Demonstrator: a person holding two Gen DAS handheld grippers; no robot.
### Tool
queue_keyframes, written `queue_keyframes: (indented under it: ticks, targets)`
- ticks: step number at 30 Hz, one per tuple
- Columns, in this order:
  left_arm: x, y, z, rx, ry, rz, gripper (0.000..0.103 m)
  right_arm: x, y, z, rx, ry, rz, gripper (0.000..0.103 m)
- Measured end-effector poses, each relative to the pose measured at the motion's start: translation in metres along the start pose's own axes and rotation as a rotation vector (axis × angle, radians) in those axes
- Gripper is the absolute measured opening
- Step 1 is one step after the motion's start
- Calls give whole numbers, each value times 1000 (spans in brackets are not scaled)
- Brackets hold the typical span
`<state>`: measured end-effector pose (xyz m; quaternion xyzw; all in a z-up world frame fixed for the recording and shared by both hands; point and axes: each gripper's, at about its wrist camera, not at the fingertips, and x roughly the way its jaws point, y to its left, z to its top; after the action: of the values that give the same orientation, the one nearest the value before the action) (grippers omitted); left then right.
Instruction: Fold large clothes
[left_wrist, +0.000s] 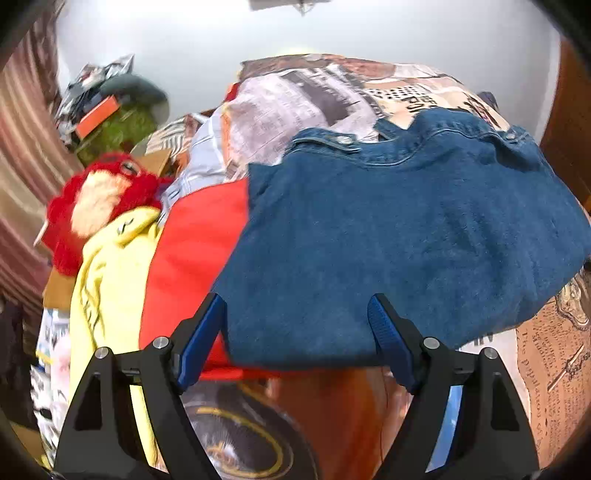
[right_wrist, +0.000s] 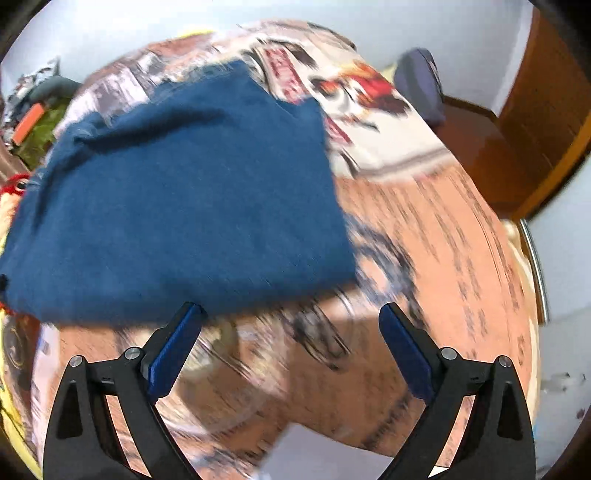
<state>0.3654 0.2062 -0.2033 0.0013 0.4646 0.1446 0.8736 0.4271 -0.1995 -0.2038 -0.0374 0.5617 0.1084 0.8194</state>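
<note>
Left gripper (left_wrist: 297, 310): my view has it at the bottom centre, blue-padded fingers (left_wrist: 201, 334) spread wide and released, gripping nothing; the near hem of the denim sits between the tips.

Right gripper (right_wrist: 291, 314): also spread apart and empty; its left tip meets the lower edge of the denim in the picture, but I cannot tell whether it touches.

Denim garment (left_wrist: 399, 236): folded blue denim with metal snap buttons along its far edge, filling the centre of the left view; in the right view it (right_wrist: 184, 199) takes the left and centre, blurred.

Bedspread (right_wrist: 424, 236): newspaper-style print, orange-brown with dark text. At the lower right of the left view I read "The population of" on it (left_wrist: 550, 369); other lettering is too blurred or turned to read.

Red cloth (left_wrist: 192, 258): lies just left of the denim and partly under it.

Yellow garment (left_wrist: 110, 280): left of the red cloth, dark markings I cannot read.

Red plush toy (left_wrist: 96, 199): upper left, beside the yellow garment.

Wooden furniture (right_wrist: 535, 110): upper right of the right view.
</note>
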Motion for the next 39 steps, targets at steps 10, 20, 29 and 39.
queue_keyframes:
  ticks: [10, 20, 29, 39]
  targets:
    - [-20, 19, -28, -54, 50, -65, 80, -43, -39, -14, 106, -19, -33, 95]
    - [-7, 31, -27, -359, 91, -426, 80, -83, 53, 41, -24, -188, 109, 96]
    - [24, 19, -21, -488, 108, -563, 72, -19, 106, 59, -64, -121, 171, 96]
    - [22, 36, -19, -511, 49, -523, 57, 7, 125, 31, -226, -195, 37, 96]
